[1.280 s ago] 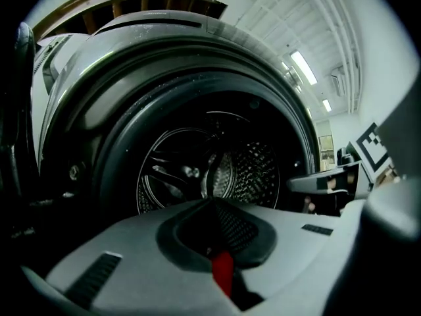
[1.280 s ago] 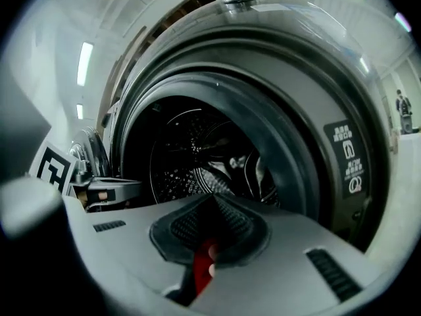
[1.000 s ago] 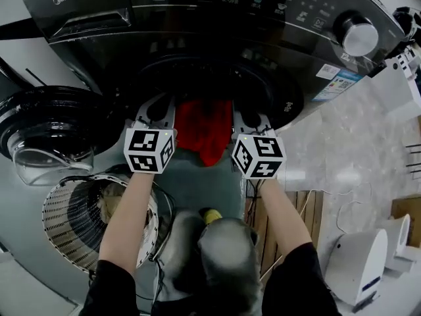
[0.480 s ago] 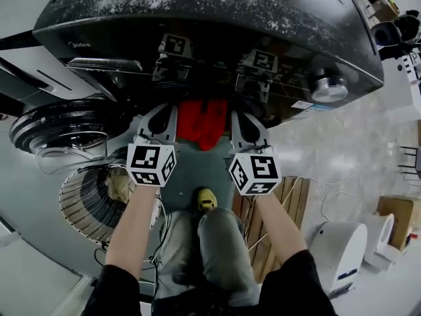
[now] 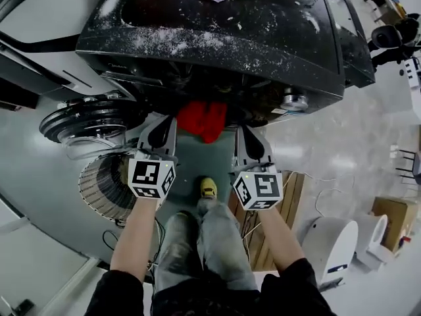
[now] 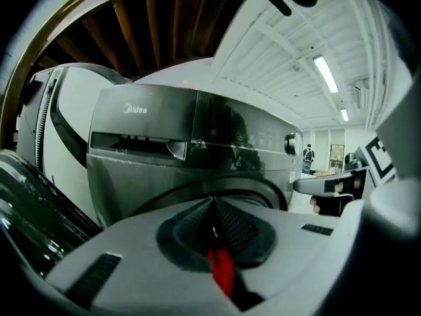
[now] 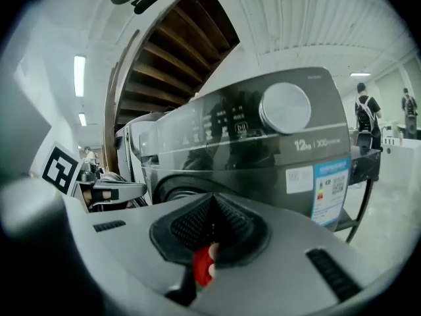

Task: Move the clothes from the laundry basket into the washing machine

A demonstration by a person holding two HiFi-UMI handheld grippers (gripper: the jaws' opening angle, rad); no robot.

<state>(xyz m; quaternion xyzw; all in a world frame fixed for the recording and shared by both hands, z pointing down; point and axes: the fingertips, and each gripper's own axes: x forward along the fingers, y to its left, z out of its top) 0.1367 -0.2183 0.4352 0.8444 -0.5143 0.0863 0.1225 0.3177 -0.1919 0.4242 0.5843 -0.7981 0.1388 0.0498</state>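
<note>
A red garment (image 5: 202, 118) hangs stretched between the two grippers, just in front of the dark washing machine (image 5: 217, 45) and above the grey floor, with the machine's round glass door (image 5: 89, 120) swung open to the left. The left gripper (image 5: 168, 120) has its jaws closed on one edge of the cloth; its own view shows a thin fold of red (image 6: 222, 272) pinched between the ribbed black pads. The right gripper (image 5: 241, 130) is likewise closed on the opposite edge, with a small red bunch (image 7: 202, 265) poking out below its pads. The garment looks light, soft and limp: it sags in loose folds between the two holds and has no shape of its own, so it probably drapes and catches on the door rim rather than sliding in cleanly. Holds near the two upper edges, as here, seem sensible, since they keep it spread and off the floor. The machine's casing is smooth and glossy, its top dusted with white powder. The slatted, round, pale laundry basket (image 5: 105, 186) stands on the floor below the left gripper.
</note>
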